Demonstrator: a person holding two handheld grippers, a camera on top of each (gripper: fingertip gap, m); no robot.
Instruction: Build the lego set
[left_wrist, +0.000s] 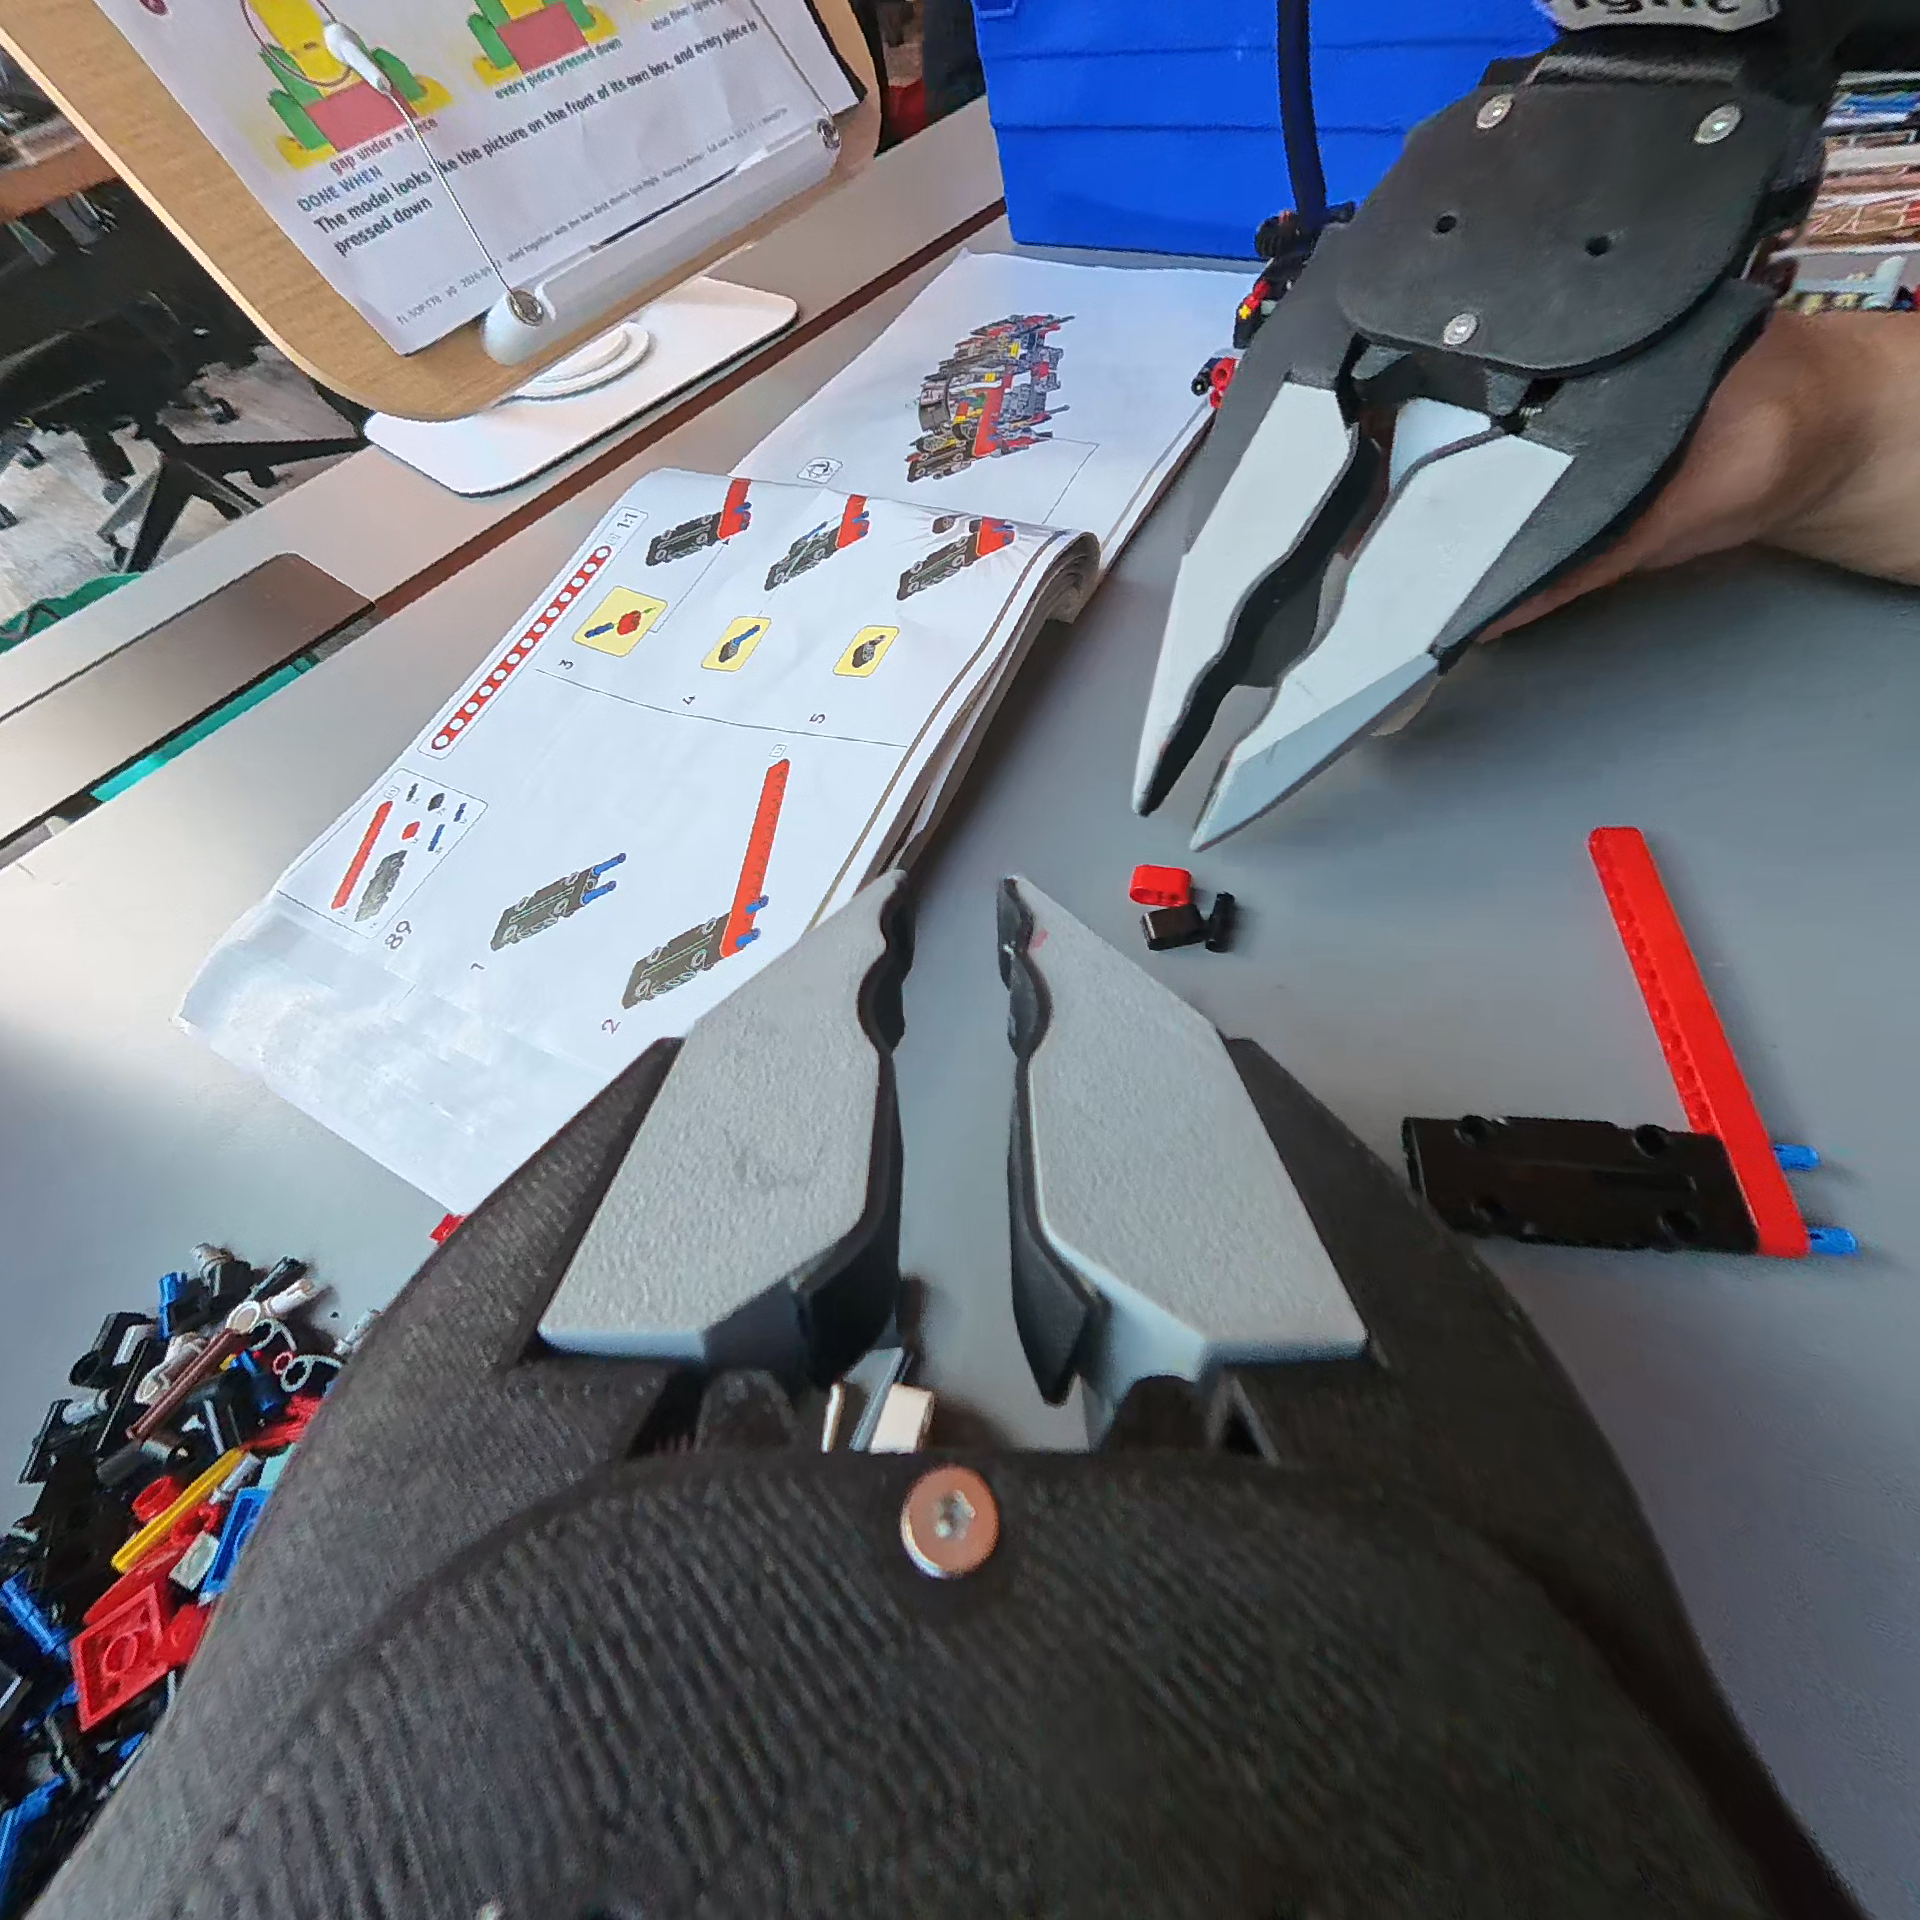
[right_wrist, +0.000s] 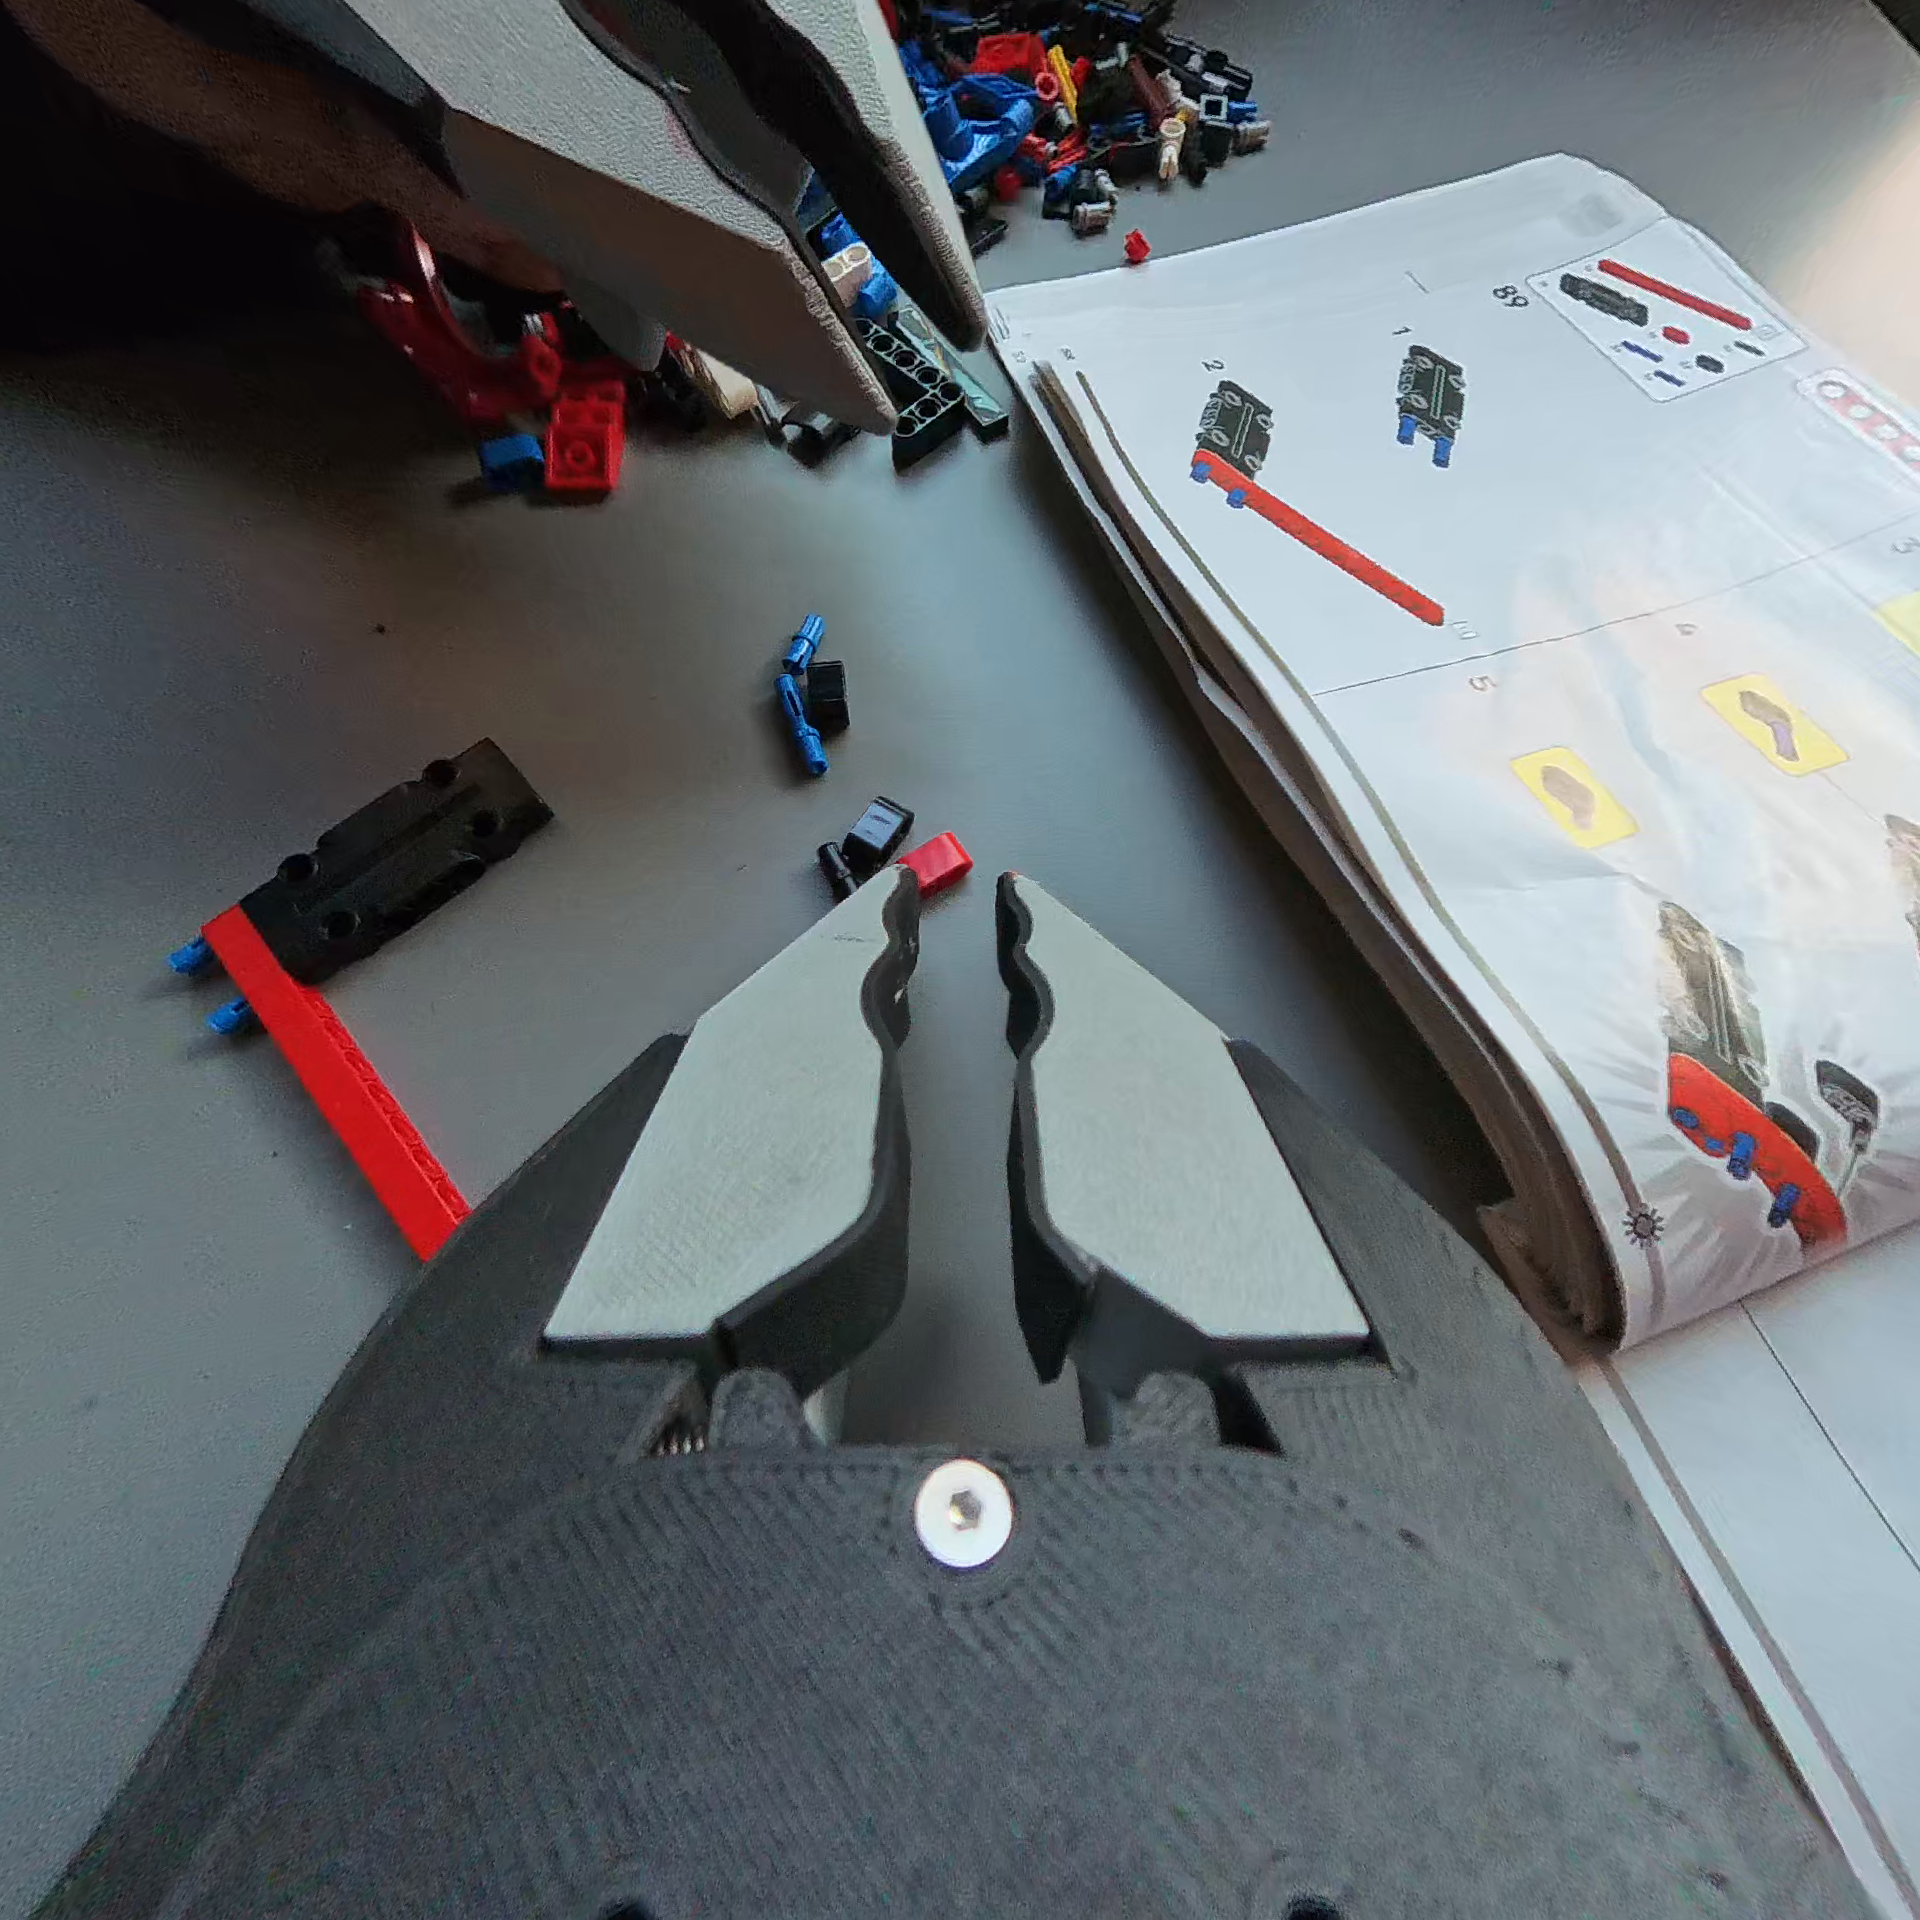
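My left gripper (left_wrist: 954, 891) is open and empty above the grey table, at the edge of an open instruction booklet (left_wrist: 665, 748). My right gripper (right_wrist: 958, 883) is open and empty; it also shows in the left wrist view (left_wrist: 1174, 826). It hovers just above a small red piece (right_wrist: 938, 860) (left_wrist: 1158, 883), a black connector (right_wrist: 878, 828) (left_wrist: 1172, 925) and a black pin (right_wrist: 836, 868) (left_wrist: 1221, 920). A long red beam (left_wrist: 1683, 1029) (right_wrist: 332, 1081) joined to a black panel (left_wrist: 1569, 1179) (right_wrist: 395, 857) by blue pins lies to the side.
A heap of loose bricks (left_wrist: 135, 1455) (right_wrist: 1081, 94) lies by the left gripper. Two blue pins with a black piece (right_wrist: 805, 691) lie apart. A blue bin (left_wrist: 1164, 114) and a stand with a printed sheet (left_wrist: 468, 135) are at the back. A hand (left_wrist: 1787, 468) holds the right gripper.
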